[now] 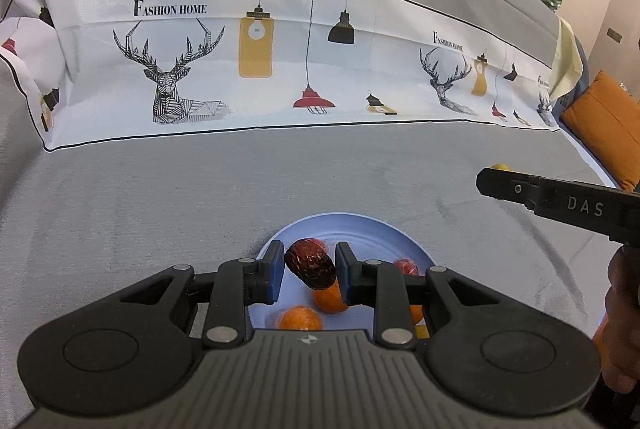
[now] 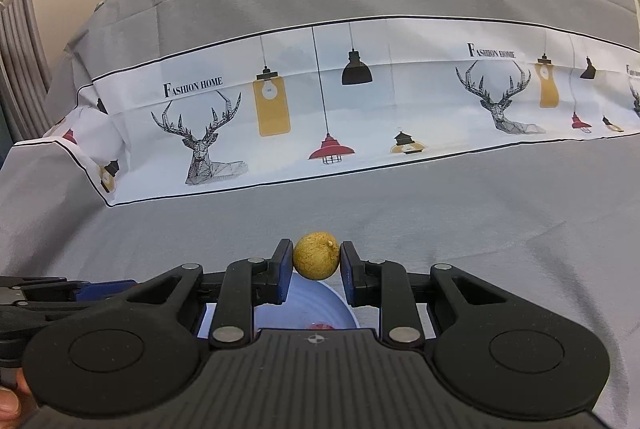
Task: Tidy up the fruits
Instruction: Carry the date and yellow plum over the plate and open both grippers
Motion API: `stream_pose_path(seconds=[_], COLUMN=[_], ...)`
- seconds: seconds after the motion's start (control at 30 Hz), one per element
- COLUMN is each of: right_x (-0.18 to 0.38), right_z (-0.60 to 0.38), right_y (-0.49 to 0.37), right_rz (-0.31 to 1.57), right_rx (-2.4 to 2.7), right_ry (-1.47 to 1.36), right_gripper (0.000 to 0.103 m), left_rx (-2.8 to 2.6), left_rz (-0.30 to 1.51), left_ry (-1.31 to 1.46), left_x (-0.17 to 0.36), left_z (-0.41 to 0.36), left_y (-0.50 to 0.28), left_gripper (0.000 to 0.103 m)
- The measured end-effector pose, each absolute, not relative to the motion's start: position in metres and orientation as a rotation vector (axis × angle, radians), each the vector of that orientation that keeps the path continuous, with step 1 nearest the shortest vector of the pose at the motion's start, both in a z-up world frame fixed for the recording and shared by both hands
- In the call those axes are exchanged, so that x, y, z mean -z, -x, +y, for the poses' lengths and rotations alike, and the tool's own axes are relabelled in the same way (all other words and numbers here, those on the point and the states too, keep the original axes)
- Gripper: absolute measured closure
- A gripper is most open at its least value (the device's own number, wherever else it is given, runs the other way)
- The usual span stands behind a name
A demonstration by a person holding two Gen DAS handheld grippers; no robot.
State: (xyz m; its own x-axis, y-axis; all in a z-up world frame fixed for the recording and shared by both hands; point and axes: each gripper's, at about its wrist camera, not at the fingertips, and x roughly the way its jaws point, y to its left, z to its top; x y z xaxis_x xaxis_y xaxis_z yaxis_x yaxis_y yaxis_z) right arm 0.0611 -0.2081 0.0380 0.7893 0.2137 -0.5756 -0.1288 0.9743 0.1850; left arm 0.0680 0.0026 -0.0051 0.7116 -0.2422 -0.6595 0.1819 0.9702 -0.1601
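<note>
**A:** Where are the fruits at this moment?

**B:** The left tongs [image 1: 307, 271] hold a dark red date [image 1: 310, 263] between the blue pads, above the pale blue plate [image 1: 372, 229]. The date lies slanted; I judge it touches both pads, but the right contact looks slight. On the plate there are already oranges [image 1: 329, 299] and something red [image 1: 406, 266], maybe wrapped. The right tongs [image 2: 316, 269] are closed on a small round yellow-brown fruit [image 2: 316, 255], held over the plate's far edge, above the grey cloth [image 2: 480, 229] that covers the tabletop.

**A:** How do you think they will handle?

**B:** Both seem very light. The date has wrinkled, shiny skin, so I expect it is a little soft and may slip or turn if the pads press only on the ends. Better to take it across the middle, on the long sides. The round fruit looks dry and rough, with a thin shell, I think; this gives good grip, but too strong pressing could crack it. It is held at its widest part, which seems right.

**A:** Any risk when releasing?

**B:** The round one may roll, so release it low, inside the rim.
</note>
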Motion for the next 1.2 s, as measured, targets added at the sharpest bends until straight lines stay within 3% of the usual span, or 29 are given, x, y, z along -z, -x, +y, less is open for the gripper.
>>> stream_pose_path(seconds=[1.2], right_x=[-0.033], right_z=[-0.194], right_y=[-0.063], right_rz=[0.667], right_rx=[-0.258], right_ry=[-0.070], right_gripper=[0.077], left_rx=[0.267], left_rz=[0.750], left_ry=[0.075], left_x=[0.009], left_z=[0.001], left_y=[-0.073], left_gripper=[0.073])
